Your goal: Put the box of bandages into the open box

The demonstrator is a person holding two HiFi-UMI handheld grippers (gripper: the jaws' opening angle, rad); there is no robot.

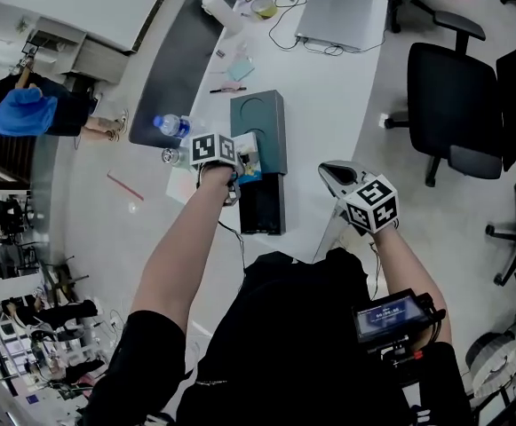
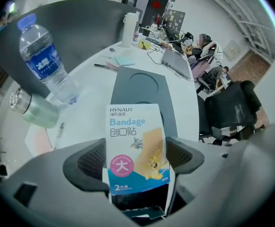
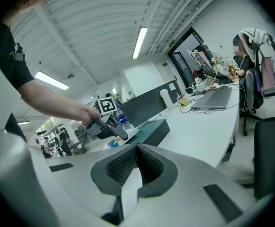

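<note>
The box of bandages [image 2: 133, 150], white and blue with a cartoon print, stands upright between the pads of my left gripper [image 2: 135, 161], which is shut on its two sides. Below it shows the dark inside of the open black box [image 2: 139, 206]. In the head view my left gripper [image 1: 242, 163] holds the box of bandages [image 1: 248, 156] just above the far end of the open black box [image 1: 263, 206], next to a dark teal lid [image 1: 259, 130]. My right gripper [image 1: 330, 172] hangs shut and empty off the desk's near edge, to the right.
A water bottle [image 1: 170, 125] and a small metal can [image 1: 170, 156] stand left of the lid. Farther back lie a pen [image 1: 227, 89], sticky notes [image 1: 240, 67] and a laptop [image 1: 338, 11] with cables. Office chairs [image 1: 453, 105] stand to the right.
</note>
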